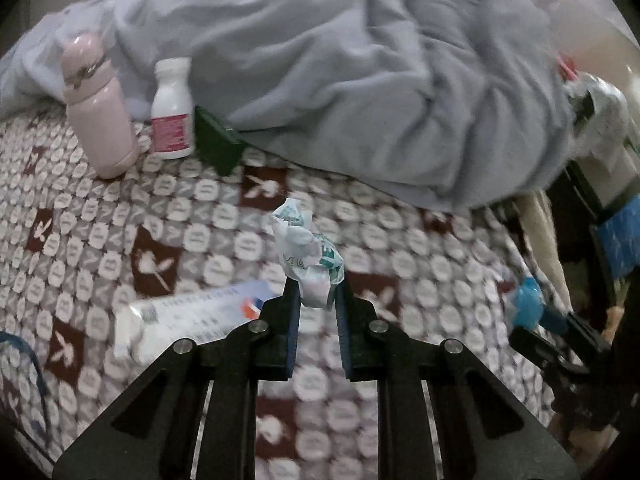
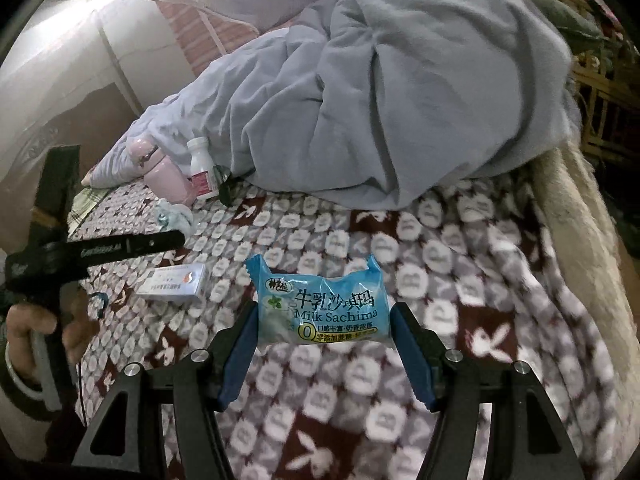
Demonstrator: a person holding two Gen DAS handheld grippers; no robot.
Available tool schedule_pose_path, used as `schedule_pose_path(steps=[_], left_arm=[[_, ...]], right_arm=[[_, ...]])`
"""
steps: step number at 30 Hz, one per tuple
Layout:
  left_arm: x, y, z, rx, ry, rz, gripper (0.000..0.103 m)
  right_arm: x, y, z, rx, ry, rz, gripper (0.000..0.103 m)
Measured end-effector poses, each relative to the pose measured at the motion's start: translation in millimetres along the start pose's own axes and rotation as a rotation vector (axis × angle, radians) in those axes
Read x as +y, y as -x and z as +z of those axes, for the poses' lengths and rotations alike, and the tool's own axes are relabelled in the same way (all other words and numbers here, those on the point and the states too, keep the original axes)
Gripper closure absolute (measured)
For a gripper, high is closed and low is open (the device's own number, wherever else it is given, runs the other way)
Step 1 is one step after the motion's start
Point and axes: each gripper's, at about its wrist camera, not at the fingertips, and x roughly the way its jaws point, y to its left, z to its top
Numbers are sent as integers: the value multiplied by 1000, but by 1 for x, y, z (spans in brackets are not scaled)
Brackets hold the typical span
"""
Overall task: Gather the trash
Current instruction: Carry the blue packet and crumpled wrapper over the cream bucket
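Step in hand, as I read it: both pieces of trash are picked up off the bed w/ the brown-and-white patterned blanket; no bin or bag is in either view, so the carry-off is what's left.

Largest first. The crumpled grey-blue duvet is heaped across the back of the bed. Lying against its edge are a pale pink insulated metal bottle, a white plastic pill bottle w/ red label just beside it, and a dark green flat object, partly tucked under the duvet. Both bottles are capped; contents can't be seen.

The blue plastic snack packet printed "Milk Sachima" sits between the pads of the right hand-held gripper, clamped at both sides, above the blanket. It looks puffy, so maybe not empty; can't tell.

A white flat cardboard medicine box lies on the blanket near the left hand-held gripper; closed, probably not trash.

Smallest: the crumpled white-and-green wrapper, pinched at its lower end by the left hand-held gripper, jaws nearly together, wrapper sticking up past the tips.

Next move calls for finding a bin, holding both grips firm en route; the wrapper is light and only caught by a corner, so it could slip.
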Motion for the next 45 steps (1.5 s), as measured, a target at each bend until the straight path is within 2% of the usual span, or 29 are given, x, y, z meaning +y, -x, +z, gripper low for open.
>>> schedule_pose_path(steps=[9, 22, 45], left_arm=[[-79, 20, -24, -38, -136, -33, 89], [-178, 20, -46, -40, -285, -107, 89], [-289, -1, -72, 7, -443, -205, 89]], right_arm=[[-18, 44, -22, -26, -13, -52, 39], [-75, 109, -48, -83, -113, -148, 39], [-162, 177, -88, -145, -276, -270, 39]])
